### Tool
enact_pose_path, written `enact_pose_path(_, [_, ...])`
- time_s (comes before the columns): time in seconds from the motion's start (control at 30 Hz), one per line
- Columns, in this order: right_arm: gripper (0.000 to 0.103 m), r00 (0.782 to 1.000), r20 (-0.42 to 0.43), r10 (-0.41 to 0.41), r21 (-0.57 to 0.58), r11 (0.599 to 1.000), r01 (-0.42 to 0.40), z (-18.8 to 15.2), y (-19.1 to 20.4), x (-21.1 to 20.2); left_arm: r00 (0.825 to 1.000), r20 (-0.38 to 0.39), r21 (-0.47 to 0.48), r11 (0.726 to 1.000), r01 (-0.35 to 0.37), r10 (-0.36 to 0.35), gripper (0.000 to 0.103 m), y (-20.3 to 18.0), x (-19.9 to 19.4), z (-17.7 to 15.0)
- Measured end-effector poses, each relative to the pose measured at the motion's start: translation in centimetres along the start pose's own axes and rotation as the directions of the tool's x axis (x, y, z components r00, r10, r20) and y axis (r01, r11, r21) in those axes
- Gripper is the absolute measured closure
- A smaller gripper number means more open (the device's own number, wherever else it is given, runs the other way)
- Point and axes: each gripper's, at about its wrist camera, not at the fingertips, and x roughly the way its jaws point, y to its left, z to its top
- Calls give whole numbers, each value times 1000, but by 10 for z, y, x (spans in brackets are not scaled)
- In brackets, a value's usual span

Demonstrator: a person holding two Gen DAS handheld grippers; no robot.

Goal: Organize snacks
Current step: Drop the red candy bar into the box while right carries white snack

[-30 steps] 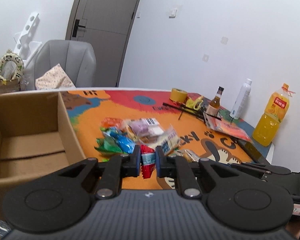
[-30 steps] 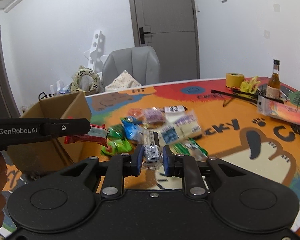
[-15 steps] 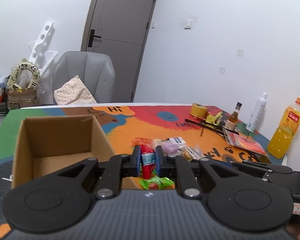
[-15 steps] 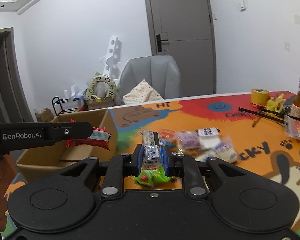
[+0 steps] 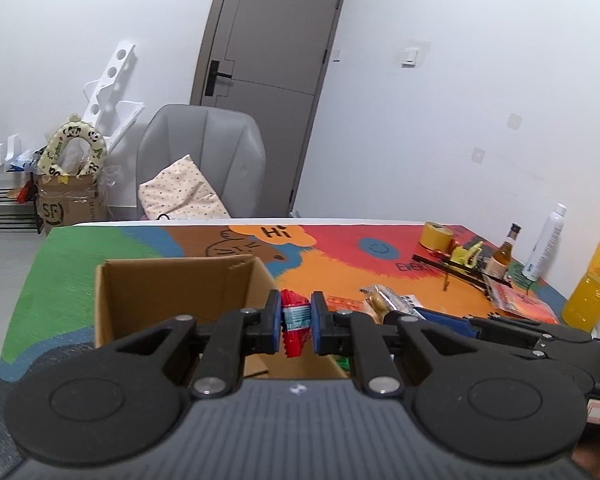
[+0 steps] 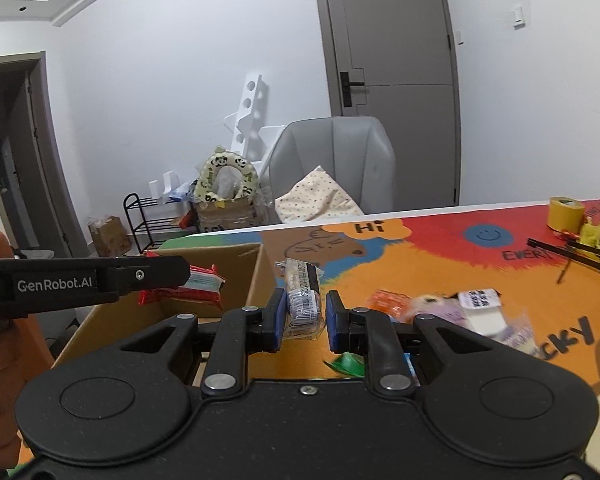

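Left wrist view: the left gripper [image 5: 296,322] has its jaws clamped on a red packet [image 5: 295,320], with the open box [image 5: 172,300] just beyond.

Right wrist view: the right gripper [image 6: 302,316] pinches a clear wrapped bar [image 6: 303,300]; the box [image 6: 236,264] lies left of its jaws, loose snacks [image 6: 440,310] to the right on the table [image 6: 440,256].

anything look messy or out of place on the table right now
Mostly the snack pile: packets lie loose and overlapping on the mat beside the box, not sorted. A green wrapper sits apart near the edge. Nothing looks spilled or torn.
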Motion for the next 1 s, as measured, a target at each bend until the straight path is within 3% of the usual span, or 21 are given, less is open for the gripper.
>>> enact_pose_path(0.77, [84,993,-75,88,-33,995,-91,16,40,63,994,-53,-107,989,-105,100,89,81,38,21])
enact_pose_path(0.87, [84,993,-73,90,-43,995,-93,19,44,66,988,-58,-111,983,-149,143,86,87,39,21])
enact_pose_path(1.0, [84,992,-74,100,-49,993,-103,23,49,68,987,-66,-140,978,-154,146,79,92,32,23])
